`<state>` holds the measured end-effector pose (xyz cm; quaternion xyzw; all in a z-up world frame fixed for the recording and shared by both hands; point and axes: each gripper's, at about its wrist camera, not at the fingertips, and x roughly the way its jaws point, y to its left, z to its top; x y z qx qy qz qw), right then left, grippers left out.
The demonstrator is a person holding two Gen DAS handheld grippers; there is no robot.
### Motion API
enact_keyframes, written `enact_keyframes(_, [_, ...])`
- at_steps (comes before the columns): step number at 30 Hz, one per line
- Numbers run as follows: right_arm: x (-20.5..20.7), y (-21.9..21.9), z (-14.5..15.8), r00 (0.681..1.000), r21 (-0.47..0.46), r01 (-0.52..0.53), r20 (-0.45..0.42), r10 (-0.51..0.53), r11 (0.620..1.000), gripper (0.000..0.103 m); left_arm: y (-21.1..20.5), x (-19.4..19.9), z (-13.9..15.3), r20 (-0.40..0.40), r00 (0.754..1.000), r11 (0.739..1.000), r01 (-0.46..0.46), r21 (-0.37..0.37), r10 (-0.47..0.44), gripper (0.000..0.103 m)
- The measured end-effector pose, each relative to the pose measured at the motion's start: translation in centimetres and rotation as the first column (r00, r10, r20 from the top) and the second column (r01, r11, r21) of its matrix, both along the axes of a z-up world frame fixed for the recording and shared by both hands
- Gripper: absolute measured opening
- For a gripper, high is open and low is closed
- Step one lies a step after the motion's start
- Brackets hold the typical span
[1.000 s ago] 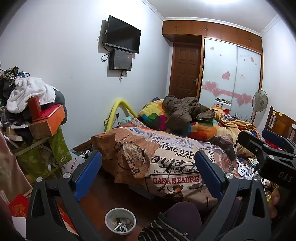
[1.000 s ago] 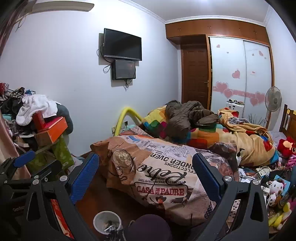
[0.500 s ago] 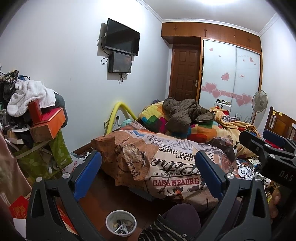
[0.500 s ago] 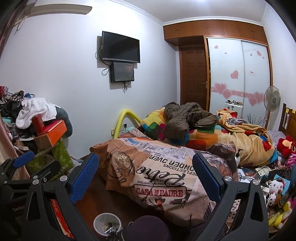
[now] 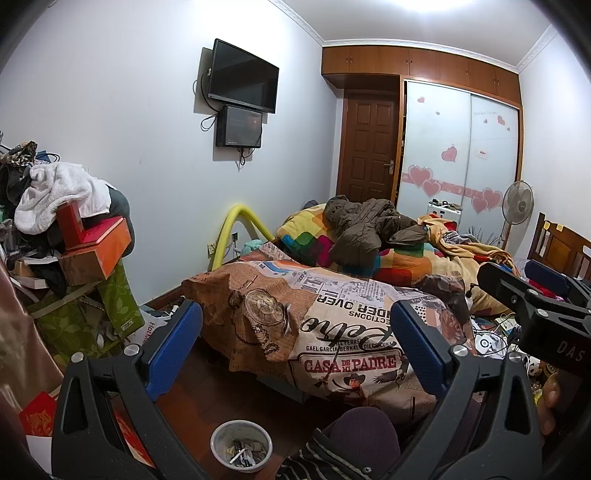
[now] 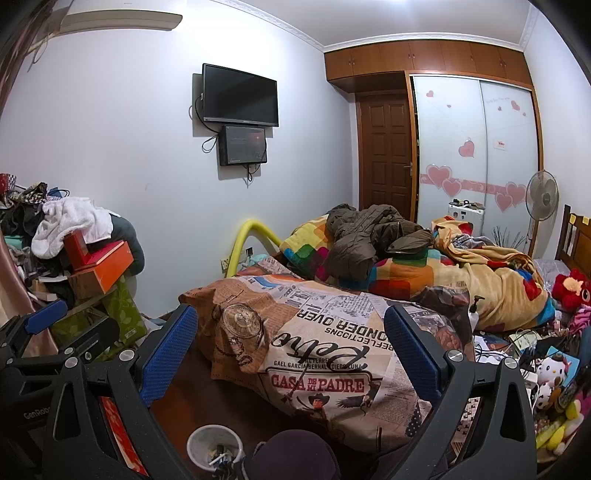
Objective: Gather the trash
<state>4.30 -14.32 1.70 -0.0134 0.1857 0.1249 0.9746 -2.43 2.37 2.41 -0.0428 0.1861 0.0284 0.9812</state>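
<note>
Left gripper (image 5: 295, 343): fingers spread wide, nothing between them, held above the floor at the foot of the bed.
Right gripper (image 6: 290, 343): fingers likewise spread and empty, just beside the left one.
Bowl (image 5: 241, 445): small, white, on the dark wood floor (image 5: 221, 373) below the grippers, beside the person's knee (image 5: 364, 428); holds small scraps of trash, too small to identify.
Open room: a narrow strip of bare floor runs between the bed's hanging edge and the pile at the left wall.
Bed (image 5: 332, 317): covered by a printed quilt, a coloured blanket and a brown jacket (image 5: 365, 229).
Pile (image 5: 77, 251): boxes, clothes and a white towel, stacked left.
Wall: television (image 5: 242, 76) with a smaller screen beneath; door (image 5: 369, 151) and sliding wardrobe with heart stickers at the far end; standing fan (image 5: 517, 203) near it.
Right wrist view only: air conditioner (image 6: 122, 20) high on the wall, red plush toy (image 6: 570, 291) and clutter at the right bedside.
</note>
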Motion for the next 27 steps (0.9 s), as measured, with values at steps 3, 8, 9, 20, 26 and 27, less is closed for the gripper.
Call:
enact_keyframes(3, [0.0,0.0,0.0,1.000,0.001,0.000,-0.001,0.000,1.000,0.101,0.0,0.0,0.1,0.000,1.000,1.000,0.000,0.001,0.000,0.102])
enact_keyframes(8, [-0.1,0.1,0.2,1.000,0.004,0.004,-0.005,-0.004,1.000,0.101,-0.1,0.0,0.1,0.001,1.000,1.000,0.000,0.000,0.000,0.102])
enact_keyframes(9, [-0.1,0.1,0.2,1.000,0.004,0.005,-0.004,-0.005,1.000,0.101,-0.1,0.0,0.1,0.001,1.000,1.000,-0.001,-0.001,0.001,0.102])
enact_keyframes(20, [-0.4,0.1,0.2,1.000,0.008,0.012,-0.007,-0.012,1.000,0.101,-0.5,-0.1,0.2,0.002,1.000,1.000,0.000,-0.002,0.000,0.102])
enact_keyframes(26, [-0.4,0.1,0.2,1.000,0.008,0.013,-0.009,-0.013,1.000,0.101,-1.0,-0.3,0.3,0.014,1.000,1.000,-0.006,0.003,0.006,0.102])
enact_keyframes(27, [-0.4,0.1,0.2,1.000,0.008,0.013,-0.008,-0.013,1.000,0.101,-1.1,-0.4,0.4,0.016,1.000,1.000,-0.007,0.002,0.007,0.102])
